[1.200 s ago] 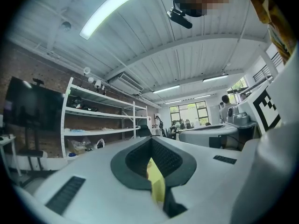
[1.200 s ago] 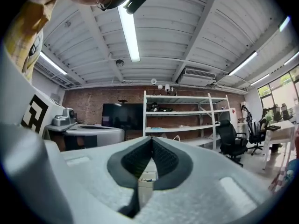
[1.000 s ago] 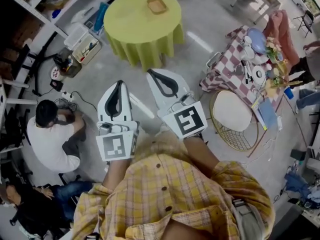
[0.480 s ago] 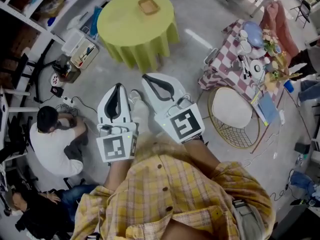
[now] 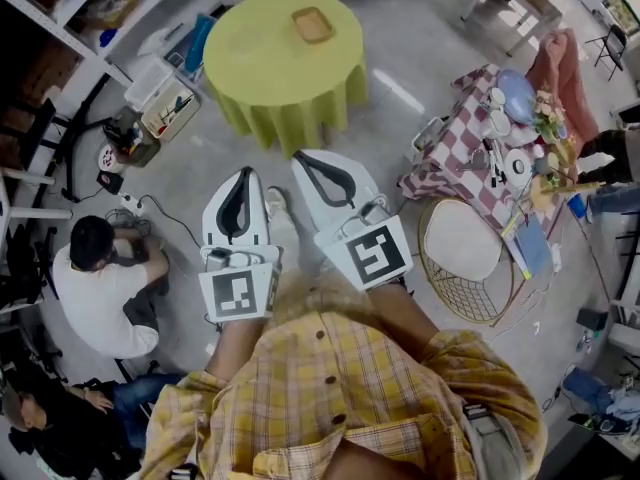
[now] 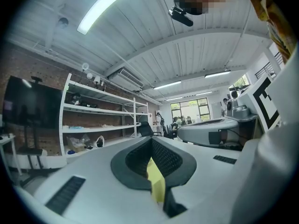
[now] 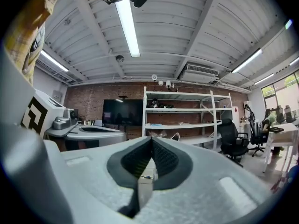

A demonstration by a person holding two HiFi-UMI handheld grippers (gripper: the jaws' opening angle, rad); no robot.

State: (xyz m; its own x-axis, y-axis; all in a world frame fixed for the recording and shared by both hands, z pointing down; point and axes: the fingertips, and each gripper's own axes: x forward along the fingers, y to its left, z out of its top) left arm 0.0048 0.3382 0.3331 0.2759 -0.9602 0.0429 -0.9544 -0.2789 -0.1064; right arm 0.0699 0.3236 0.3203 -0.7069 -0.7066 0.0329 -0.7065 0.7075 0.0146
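Left gripper (image 5: pixel 243 172), right gripper (image 5: pixel 299 156) jaws together; yellow table (image 5: pixel 270 63) ahead, apart.

Round green table (image 5: pixel 262 50), checkered table (image 5: pixel 452 158)

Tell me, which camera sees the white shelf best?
The right gripper view: the shelf shows nearly whole, face-on, mid-picture. The left gripper view shows it slanted, off to the left. The head view catches only a corner from above.

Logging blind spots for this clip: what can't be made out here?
Head view: hands hidden under white left gripper and white right gripper.
Head view: small wooden tray on round yellow-green table, contents too small.
Left gripper view: yellow strip behind shut jaws, mostly hidden by them.
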